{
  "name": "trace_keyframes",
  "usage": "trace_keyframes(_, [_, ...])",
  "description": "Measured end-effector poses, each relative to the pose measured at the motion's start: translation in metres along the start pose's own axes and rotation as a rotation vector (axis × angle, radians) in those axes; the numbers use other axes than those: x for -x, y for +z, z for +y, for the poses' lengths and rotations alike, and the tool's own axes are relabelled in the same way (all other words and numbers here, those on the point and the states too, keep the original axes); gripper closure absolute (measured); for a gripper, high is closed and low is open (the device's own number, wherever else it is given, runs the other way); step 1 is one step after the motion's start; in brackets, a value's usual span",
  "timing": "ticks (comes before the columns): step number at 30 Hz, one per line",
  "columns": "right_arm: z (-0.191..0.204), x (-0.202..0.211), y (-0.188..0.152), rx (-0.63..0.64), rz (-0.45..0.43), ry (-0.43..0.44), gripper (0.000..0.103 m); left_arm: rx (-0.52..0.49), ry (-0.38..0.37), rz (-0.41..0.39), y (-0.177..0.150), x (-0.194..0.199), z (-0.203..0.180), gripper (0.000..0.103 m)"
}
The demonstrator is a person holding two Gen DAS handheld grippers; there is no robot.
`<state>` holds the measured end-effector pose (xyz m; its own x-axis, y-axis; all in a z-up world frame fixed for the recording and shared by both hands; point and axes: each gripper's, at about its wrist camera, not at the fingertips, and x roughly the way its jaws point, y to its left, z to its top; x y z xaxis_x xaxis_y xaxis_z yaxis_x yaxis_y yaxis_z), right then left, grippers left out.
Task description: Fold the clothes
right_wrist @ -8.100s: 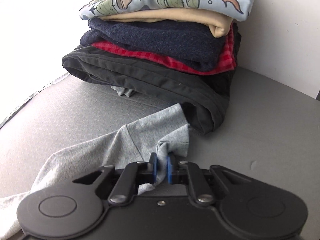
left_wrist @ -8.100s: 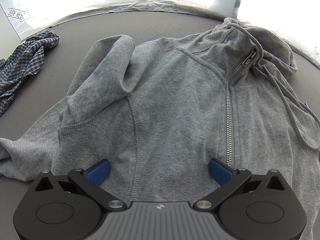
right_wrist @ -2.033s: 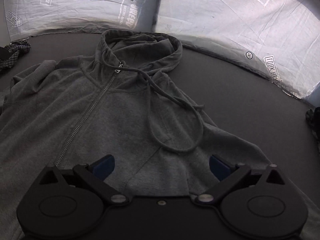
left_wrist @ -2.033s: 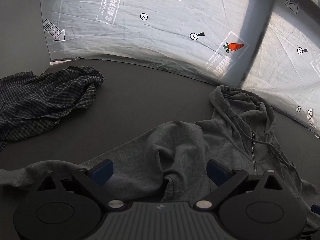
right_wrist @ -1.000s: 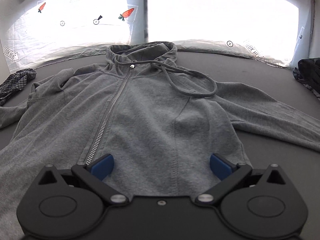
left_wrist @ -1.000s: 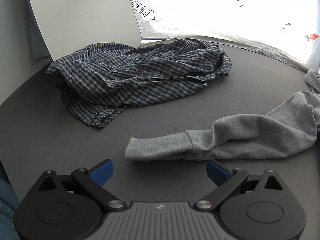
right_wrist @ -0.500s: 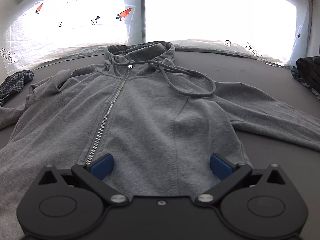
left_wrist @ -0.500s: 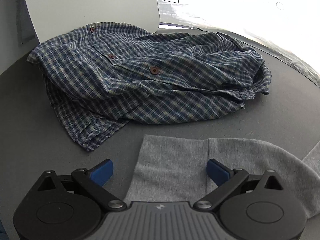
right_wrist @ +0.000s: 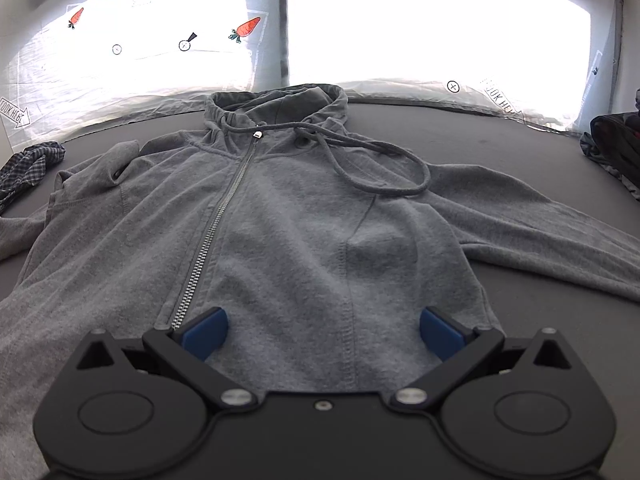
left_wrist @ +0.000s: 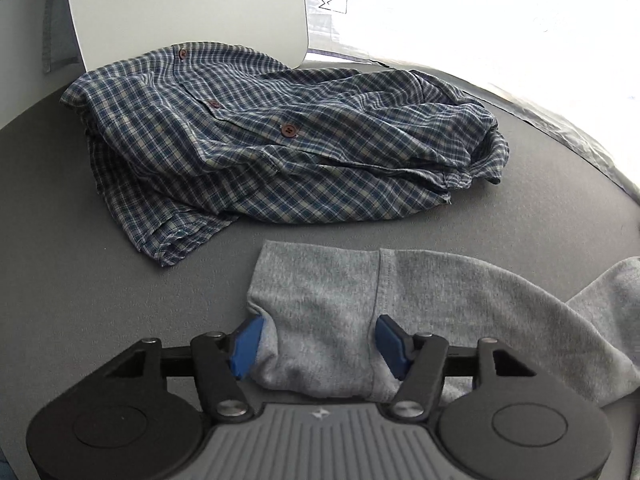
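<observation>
Between the closing blue pads of the left gripper (left_wrist: pixel 318 344), not yet pinched, the cuff of the soft grey zip hoodie's long sleeve (left_wrist: pixel 320 300) is found, stretched off rightward toward the hoodie's body on the dark grey table (left_wrist: pixel 80 280).

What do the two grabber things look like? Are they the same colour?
Almost. Both have two black arms with silver screws and blue pads at the tips, fixed to round black housings. The left gripper has a grey ribbed plate in the middle with a small logo. The right gripper is black all over there, with one small screw. No cables, hands or sleeves show.
</observation>
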<state>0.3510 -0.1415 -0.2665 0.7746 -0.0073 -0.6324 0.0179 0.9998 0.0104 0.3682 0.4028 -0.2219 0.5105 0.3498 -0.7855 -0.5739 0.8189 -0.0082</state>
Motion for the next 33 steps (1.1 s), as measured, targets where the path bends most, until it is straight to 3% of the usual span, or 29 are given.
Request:
trace_keyframes(1, [0.000,0.000,0.000,0.000,0.000,0.000,0.000,-0.035,0.047,-0.010,0.001,0.003,-0.005,0.087])
trace_keyframes(3, [0.000,0.000,0.000,-0.002,0.000,0.001,0.000,-0.051,0.069,-0.035,0.003,0.012,-0.004,0.103])
trace_keyframes(9, [-0.001,0.000,0.000,-0.007,-0.002,0.006,0.000,0.011,0.194,-0.153,0.021,0.059,0.038,0.103])
trace_keyframes(12, [-0.001,0.001,0.000,-0.006,-0.003,0.007,0.000,0.087,0.160,-0.116,0.028,0.066,0.067,0.103])
trace_keyframes(13, [-0.001,0.001,0.000,-0.006,-0.003,0.006,0.000,0.113,0.104,-0.089,0.028,0.064,0.075,0.103])
trace_keyframes(14, [-0.001,0.001,0.000,-0.005,-0.003,0.006,0.000,0.119,0.050,-0.069,0.026,0.062,0.078,0.099])
trace_keyframes(15, [-0.001,0.001,-0.001,-0.005,-0.004,0.006,0.000,0.119,0.009,-0.055,0.022,0.058,0.078,0.087])
trace_keyframes(16, [-0.001,0.001,-0.001,-0.005,-0.004,0.006,0.000,0.118,-0.030,-0.040,0.017,0.055,0.077,0.068])
trace_keyframes(17, [-0.001,0.001,0.000,-0.005,-0.003,0.006,0.000,0.100,-0.039,-0.031,0.013,0.051,0.072,0.058])
trace_keyframes(18, [-0.001,0.001,0.000,-0.005,-0.003,0.006,0.000,0.082,-0.048,-0.021,0.009,0.047,0.067,0.041])
trace_keyframes(19, [-0.001,0.001,0.000,-0.004,-0.003,0.006,0.000,0.059,-0.047,-0.016,0.003,0.043,0.059,0.033])
trace_keyframes(22, [-0.001,0.000,0.000,-0.004,-0.003,0.006,0.000,0.015,-0.032,-0.003,-0.004,0.031,0.043,0.022])
trace_keyframes(27, [-0.001,0.000,0.000,-0.003,-0.002,0.006,0.000,-0.001,-0.009,0.017,-0.007,0.009,0.029,0.016])
trace_keyframes(30, [-0.002,0.000,0.000,-0.003,-0.002,0.006,0.000,0.039,-0.027,0.016,-0.008,0.001,0.026,0.017])
trace_keyframes(32, [-0.002,0.000,0.000,-0.002,-0.002,0.007,0.000,0.063,-0.025,-0.002,-0.010,0.002,0.024,0.037])
trace_keyframes(33, [-0.002,0.000,0.000,-0.002,-0.002,0.007,0.000,0.069,-0.015,-0.016,-0.010,0.004,0.022,0.061])
